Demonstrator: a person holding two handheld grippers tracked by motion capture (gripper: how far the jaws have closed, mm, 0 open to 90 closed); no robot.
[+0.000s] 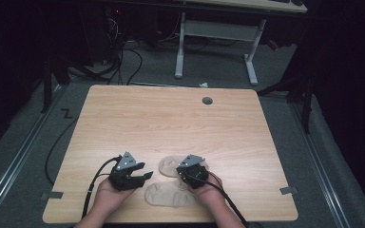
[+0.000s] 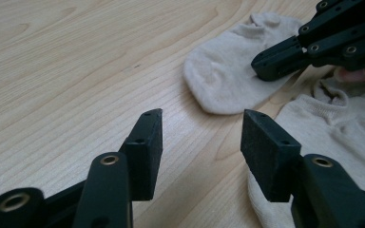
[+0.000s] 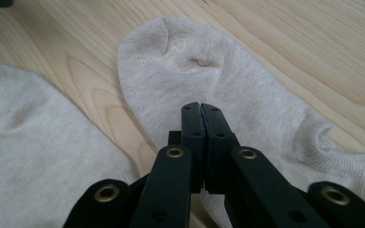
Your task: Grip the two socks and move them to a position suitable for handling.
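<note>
Two beige knit socks lie flat on a pale wood-grain table [image 1: 171, 114], near its front edge. Both are low-cut ankle socks, soft, finely ribbed, with rounded toes.

The far sock [image 1: 170, 165] lies just beyond the near sock [image 1: 168, 194]; whether their edges touch I cannot tell. In the left gripper view the far sock [image 2: 228, 71] shows a gathered toe seam and a small crease; the near sock [image 2: 332, 137] shows a ribbed, puckered cuff.

The left gripper [image 1: 142, 175], black with blocky rectangular pads, rests low over bare wood just left of the socks, jaws wide apart, nothing between them [image 2: 202, 128].

The right gripper [image 1: 190, 176] sits over the far sock [image 3: 209, 76], jaws pressed together pad to pad [image 3: 202, 107], no cloth visibly caught between them; tips rest at or just above the fabric.

A round grey grommet [image 1: 207, 100] sits in the tabletop near its far edge. No writing or labels are legible.
</note>
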